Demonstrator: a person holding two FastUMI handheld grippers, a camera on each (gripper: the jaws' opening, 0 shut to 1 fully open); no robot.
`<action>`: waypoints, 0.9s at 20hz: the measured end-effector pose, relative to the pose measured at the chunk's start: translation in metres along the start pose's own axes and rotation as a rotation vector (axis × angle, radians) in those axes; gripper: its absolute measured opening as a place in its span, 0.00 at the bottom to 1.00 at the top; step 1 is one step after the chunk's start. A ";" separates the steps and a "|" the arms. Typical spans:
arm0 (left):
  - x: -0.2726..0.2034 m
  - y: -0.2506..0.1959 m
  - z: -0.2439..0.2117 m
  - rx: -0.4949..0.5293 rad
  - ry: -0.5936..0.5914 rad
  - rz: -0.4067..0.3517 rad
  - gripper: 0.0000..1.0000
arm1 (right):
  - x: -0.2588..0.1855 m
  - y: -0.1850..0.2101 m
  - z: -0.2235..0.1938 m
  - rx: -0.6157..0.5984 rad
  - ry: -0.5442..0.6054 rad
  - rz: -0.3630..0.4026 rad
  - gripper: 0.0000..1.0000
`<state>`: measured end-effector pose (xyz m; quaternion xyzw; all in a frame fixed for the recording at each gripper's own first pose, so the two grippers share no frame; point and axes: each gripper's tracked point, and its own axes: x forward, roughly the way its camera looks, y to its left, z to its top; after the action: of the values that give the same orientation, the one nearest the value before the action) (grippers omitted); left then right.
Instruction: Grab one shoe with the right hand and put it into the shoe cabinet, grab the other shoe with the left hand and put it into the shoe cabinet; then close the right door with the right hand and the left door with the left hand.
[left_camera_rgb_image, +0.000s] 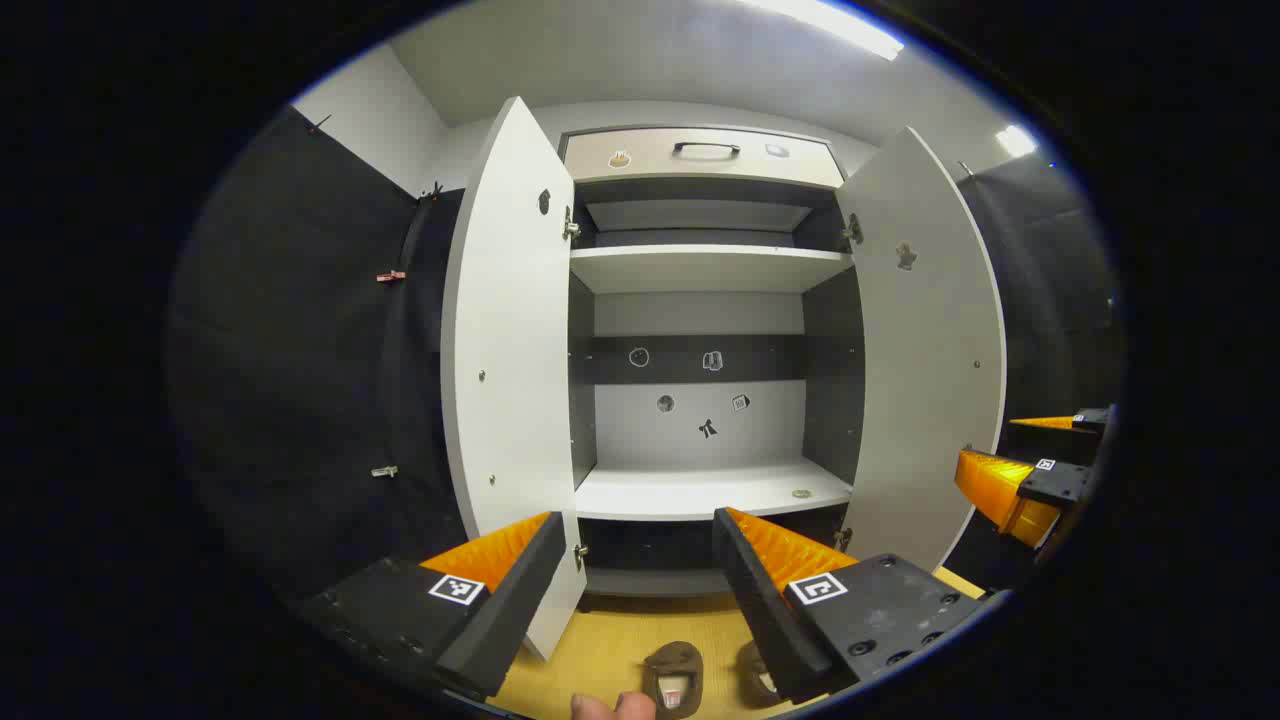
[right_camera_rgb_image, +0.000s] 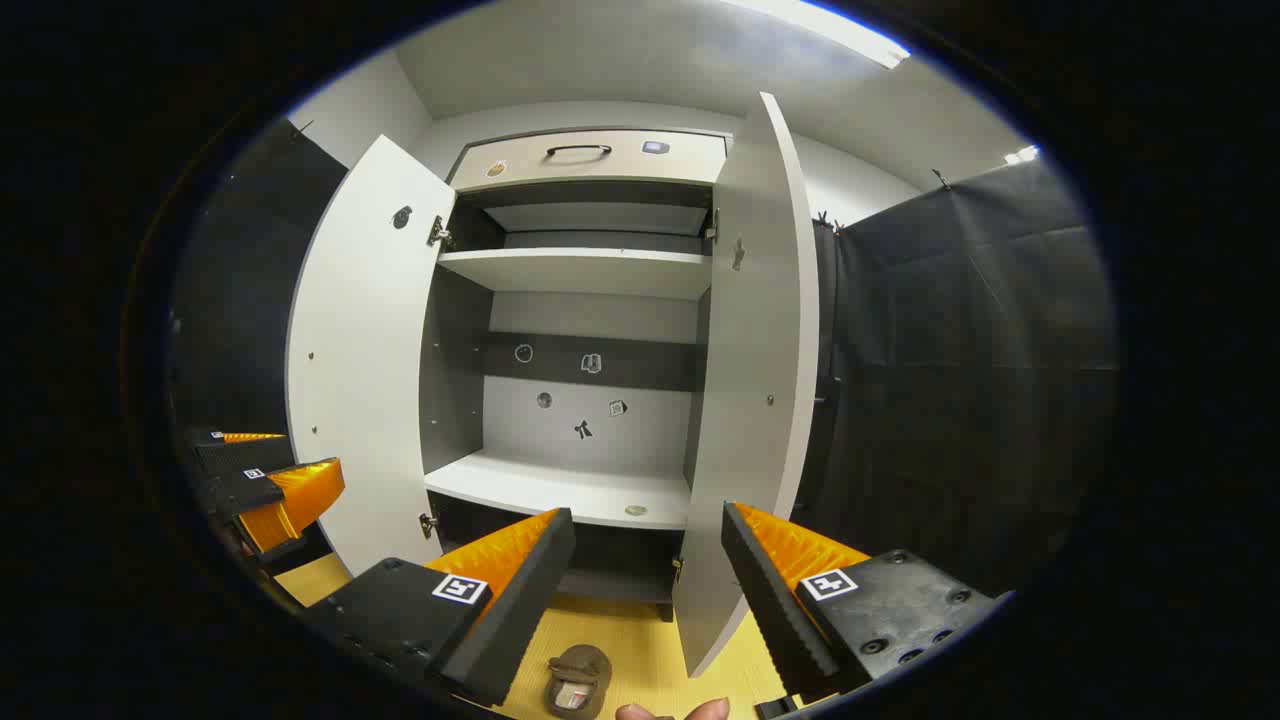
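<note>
Shoe cabinet (left_camera_rgb_image: 700, 300): left door (left_camera_rgb_image: 505, 380) and right door (left_camera_rgb_image: 925, 350) stand open; shelves bare. Floor (left_camera_rgb_image: 610, 650): two shoes (left_camera_rgb_image: 675, 680) lie in front of the cabinet. Left tool (left_camera_rgb_image: 635, 590) and right tool (right_camera_rgb_image: 645, 590): fingers spread wide, holding nothing.

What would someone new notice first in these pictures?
The tall shoe cabinet stands straight ahead with both doors swung wide and its shelves bare. Down on the yellow floor in front of it sit two brown shoes. Both grippers, left and right, hang open above them.
</note>
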<state>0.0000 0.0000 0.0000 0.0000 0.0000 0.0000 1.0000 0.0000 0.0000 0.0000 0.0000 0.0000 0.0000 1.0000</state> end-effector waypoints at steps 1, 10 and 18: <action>0.001 -0.001 0.000 -0.001 -0.001 -0.006 0.95 | 0.000 0.001 0.000 0.003 0.001 -0.001 0.97; -0.003 -0.001 0.008 0.011 -0.020 -0.058 0.95 | -0.004 0.002 0.005 0.030 -0.007 -0.046 0.97; -0.009 0.010 0.012 0.014 -0.036 -0.057 0.95 | -0.007 0.020 0.010 0.034 -0.021 -0.024 0.97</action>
<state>-0.0085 0.0097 0.0121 0.0071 -0.0181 -0.0285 0.9994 -0.0074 0.0205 0.0095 0.0172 -0.0106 -0.0119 0.9997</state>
